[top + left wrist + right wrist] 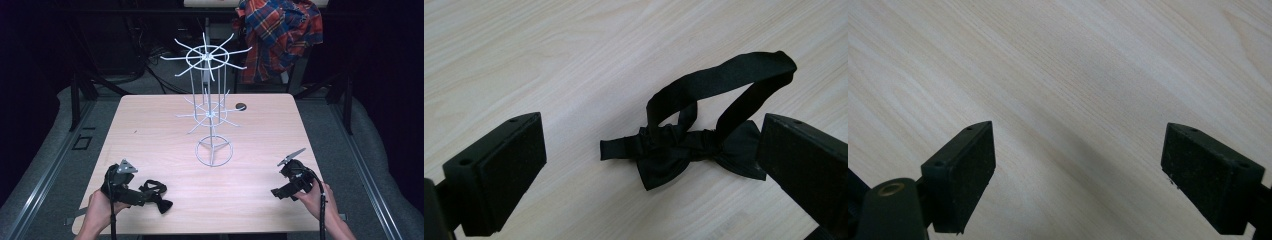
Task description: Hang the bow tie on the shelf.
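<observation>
Left gripper spread around bow tie lying flat on surface; may pinch strap only, slipping. Right gripper spread, idle.

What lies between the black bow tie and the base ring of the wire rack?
In the high view, nothing but bare wooden table lies between the black bow tie and the wire rack base ring.

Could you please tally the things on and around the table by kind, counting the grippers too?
Black bow tie: 1
White wire rack: 1
Grippers: 2, the left gripper and the right gripper, both open
Plaid shirt behind the table: 1
Total: 5
</observation>
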A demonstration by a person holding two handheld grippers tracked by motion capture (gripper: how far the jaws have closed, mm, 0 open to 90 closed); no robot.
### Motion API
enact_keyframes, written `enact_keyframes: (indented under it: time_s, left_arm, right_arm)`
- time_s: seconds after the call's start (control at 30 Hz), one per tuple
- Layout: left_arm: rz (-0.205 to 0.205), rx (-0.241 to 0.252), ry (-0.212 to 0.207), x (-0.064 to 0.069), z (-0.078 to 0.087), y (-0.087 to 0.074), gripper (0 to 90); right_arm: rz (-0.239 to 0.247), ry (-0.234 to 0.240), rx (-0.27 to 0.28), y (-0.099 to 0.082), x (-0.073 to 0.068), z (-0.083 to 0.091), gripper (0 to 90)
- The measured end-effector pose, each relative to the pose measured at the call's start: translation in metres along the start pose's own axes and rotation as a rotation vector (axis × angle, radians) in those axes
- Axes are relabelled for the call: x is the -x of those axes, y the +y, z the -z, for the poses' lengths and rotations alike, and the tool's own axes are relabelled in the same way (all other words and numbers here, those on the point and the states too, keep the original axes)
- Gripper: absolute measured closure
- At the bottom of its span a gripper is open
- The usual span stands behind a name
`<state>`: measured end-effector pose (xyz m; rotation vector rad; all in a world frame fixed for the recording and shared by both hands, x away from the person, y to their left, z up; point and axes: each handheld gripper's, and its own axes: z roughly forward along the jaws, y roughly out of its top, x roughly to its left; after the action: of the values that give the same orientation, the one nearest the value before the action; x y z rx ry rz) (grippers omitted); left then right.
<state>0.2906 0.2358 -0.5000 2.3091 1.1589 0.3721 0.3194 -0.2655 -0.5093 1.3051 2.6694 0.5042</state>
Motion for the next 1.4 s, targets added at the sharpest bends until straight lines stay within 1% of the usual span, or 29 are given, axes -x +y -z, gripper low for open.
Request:
enact_keyframes:
  time_s: [0.07,0.13,0.17,0.2,0.23,0.3,0.33,0.47,0.5,0.53,0.57,0.6,0.63,0.77,0.8,0.93,1.17,1.2,1.23,1.27,1.37,1.4]
  left_arm:
    - [-0.008,-0.005,-0.004,0.001,-0.001,0.001,5.9]
    - [-0.012,-0.008,-0.01,0.002,-0.002,0.001,16.2]
    - [-0.014,-0.01,-0.014,0.003,-0.002,0.001,16.8]
    - [-0.022,-0.008,-0.019,0.004,-0.002,0.001,19.5]
    - [-0.025,-0.003,-0.015,0.005,-0.002,0.002,25.8]
    - [-0.033,0.008,-0.015,0.006,-0.002,0.002,32.1]
    - [-0.037,0.014,-0.016,0.006,-0.001,0.002,37.9]
    - [-0.065,0.042,-0.021,0.008,0.001,0.003,49.4]
    - [-0.065,0.042,-0.021,0.008,0.001,0.003,52.7]
    - [-0.08,0.053,-0.019,0.009,0.002,0.003,55.5]
    - [-0.087,0.058,-0.013,0.01,0.002,0.003,57.2]
    - [-0.095,0.061,-0.018,0.011,0.003,0.003,59.7]
    - [-0.103,0.058,-0.023,0.011,0.003,0.003,61.9]
    - [-0.119,0.046,-0.022,0.013,0.002,0.004,68.2]
    - [-0.12,0.046,-0.023,0.013,0.001,0.004,70.2]
    - [-0.124,0.04,-0.021,0.014,0.0,0.004,77.3]
    - [-0.134,0.028,-0.017,0.016,-0.004,0.004,86.7]
    - [-0.139,0.027,-0.007,0.016,-0.004,0.004,88.3]
    - [-0.139,0.027,-0.007,0.016,-0.004,0.004,89.3]
    - [-0.137,0.026,-0.017,0.016,-0.005,0.004,89.5]
    - [-0.138,0.025,-0.018,0.016,-0.005,0.004,89.8]
    - [-0.135,0.031,-0.019,0.015,-0.003,0.004,89.9]
  right_arm:
    - [0.0,0.0,0.0,0.0,0.0,0.0,13.7]
    - [0.003,0.0,-0.004,0.0,0.0,0.0,13.7]
    - [0.004,-0.001,-0.004,0.0,0.0,0.0,13.7]
    - [0.001,-0.002,-0.003,0.0,0.0,-0.001,13.7]
    - [0.001,-0.002,-0.003,0.0,0.0,-0.001,13.7]
    - [0.003,-0.004,-0.005,0.0,0.0,-0.001,13.7]
    - [0.002,-0.004,-0.005,0.0,0.0,-0.001,13.7]
    - [0.002,-0.004,-0.007,0.0,0.0,-0.001,13.7]
    - [0.002,-0.004,-0.007,0.0,0.0,-0.001,13.7]
    - [0.002,-0.004,-0.007,0.0,0.0,-0.001,13.7]
    - [0.002,-0.005,-0.007,0.0,0.0,-0.001,13.7]
    - [0.003,-0.005,-0.007,0.0,0.0,-0.001,13.7]
    - [0.003,-0.005,-0.007,0.0,0.0,-0.001,13.7]
    - [0.008,-0.005,-0.016,0.0,0.001,0.0,13.7]
    - [0.001,-0.005,-0.008,0.0,0.0,-0.001,13.7]
    - [0.002,-0.006,-0.008,0.0,0.0,-0.001,13.8]
    - [0.002,-0.006,-0.01,0.0,0.0,-0.001,13.9]
    - [0.002,-0.006,-0.011,0.0,0.0,-0.001,13.9]
    - [0.001,-0.005,-0.012,0.0,0.0,-0.001,13.9]
    - [0.001,-0.005,-0.012,-0.001,0.0,-0.001,13.9]
    - [0.0,-0.007,-0.012,-0.001,0.0,-0.001,13.9]
    - [-0.003,0.0,-0.008,-0.001,0.0,-0.001,13.9]
